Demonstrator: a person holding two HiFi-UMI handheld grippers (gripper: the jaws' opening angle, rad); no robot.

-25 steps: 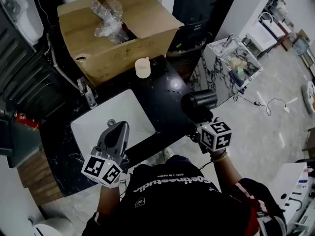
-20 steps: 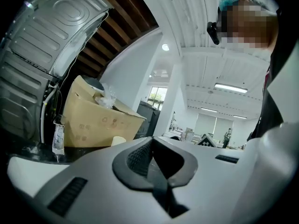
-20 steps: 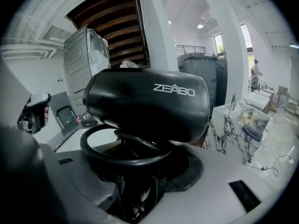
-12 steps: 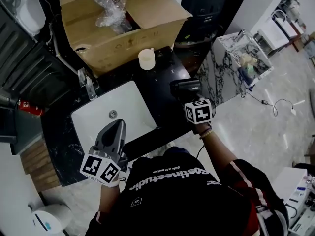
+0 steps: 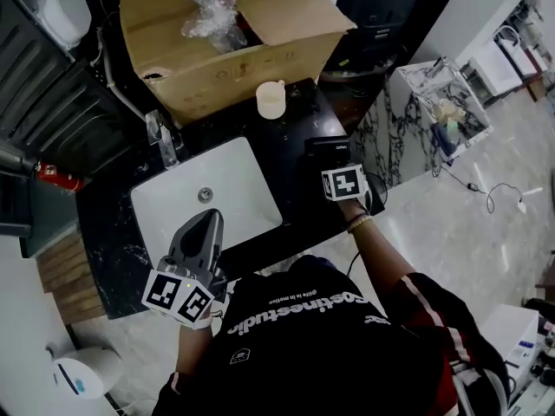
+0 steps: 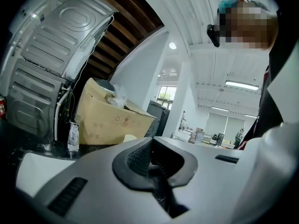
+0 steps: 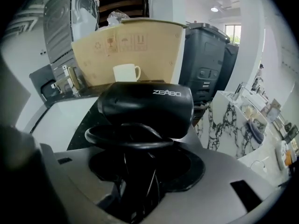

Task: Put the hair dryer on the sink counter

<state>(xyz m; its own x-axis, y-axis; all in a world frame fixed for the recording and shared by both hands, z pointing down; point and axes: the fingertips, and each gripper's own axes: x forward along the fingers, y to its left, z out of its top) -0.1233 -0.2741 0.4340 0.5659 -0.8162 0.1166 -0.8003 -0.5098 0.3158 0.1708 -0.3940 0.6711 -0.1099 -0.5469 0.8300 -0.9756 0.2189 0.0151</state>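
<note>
Here, nearest the person, the left gripper (image 6: pixel 152 169) hangs at the sink (image 5: pixel 227 189) front rim, jaws pressed together on nothing. Beyond it, the right gripper (image 7: pixel 140 176) clamps the dryer (image 7: pixel 148 107) low over the counter (image 5: pixel 290 146), on the strip between basin and outer edge; contact cannot be told. The cord (image 7: pixel 122 136) loops at the jaws and could snag on release, dragging the dryer off that narrow strip. Farther back stand 1 mug (image 5: pixel 270 100) and 1 box (image 5: pixel 221 46).

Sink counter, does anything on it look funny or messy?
A big cardboard box sits behind the basin, flaps open, crumpled clear plastic on top: odd beside a sink. The cup stands upright, nothing spilled. The hair dryer in the right gripper looks fine.
</note>
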